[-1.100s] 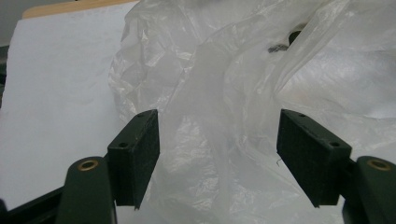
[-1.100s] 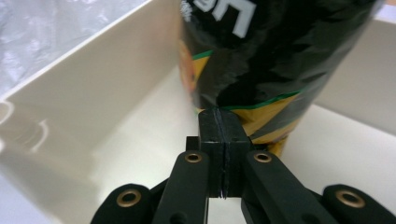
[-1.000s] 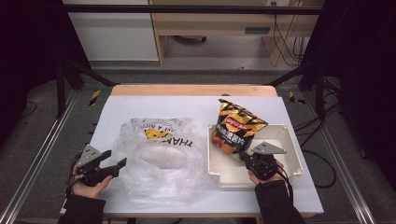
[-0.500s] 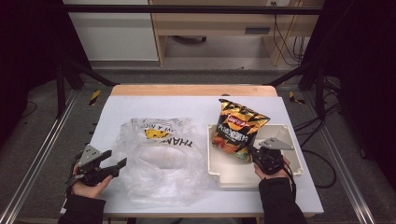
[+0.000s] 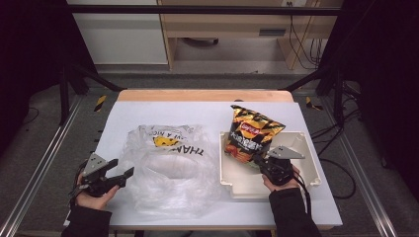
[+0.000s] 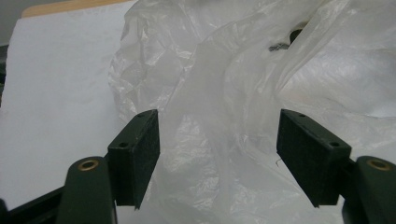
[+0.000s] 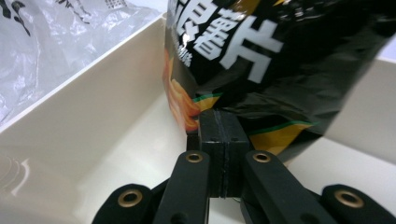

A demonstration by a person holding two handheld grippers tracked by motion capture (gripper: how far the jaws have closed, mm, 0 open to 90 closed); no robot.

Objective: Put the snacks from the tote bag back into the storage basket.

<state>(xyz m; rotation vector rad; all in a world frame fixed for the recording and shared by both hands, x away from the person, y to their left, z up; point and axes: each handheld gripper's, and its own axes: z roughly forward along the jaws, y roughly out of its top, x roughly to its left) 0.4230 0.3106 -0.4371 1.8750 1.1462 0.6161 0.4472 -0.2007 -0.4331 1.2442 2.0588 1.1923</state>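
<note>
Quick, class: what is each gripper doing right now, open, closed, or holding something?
Left gripper: open, crinkled clear plastic bag between its fingers, not pinched.
Right gripper: closed on the bottom edge of the black and orange crisp packet.

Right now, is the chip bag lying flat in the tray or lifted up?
Lifted up. The right gripper pinches the chip bag at its bottom edge, tilting it above the tray.
</note>
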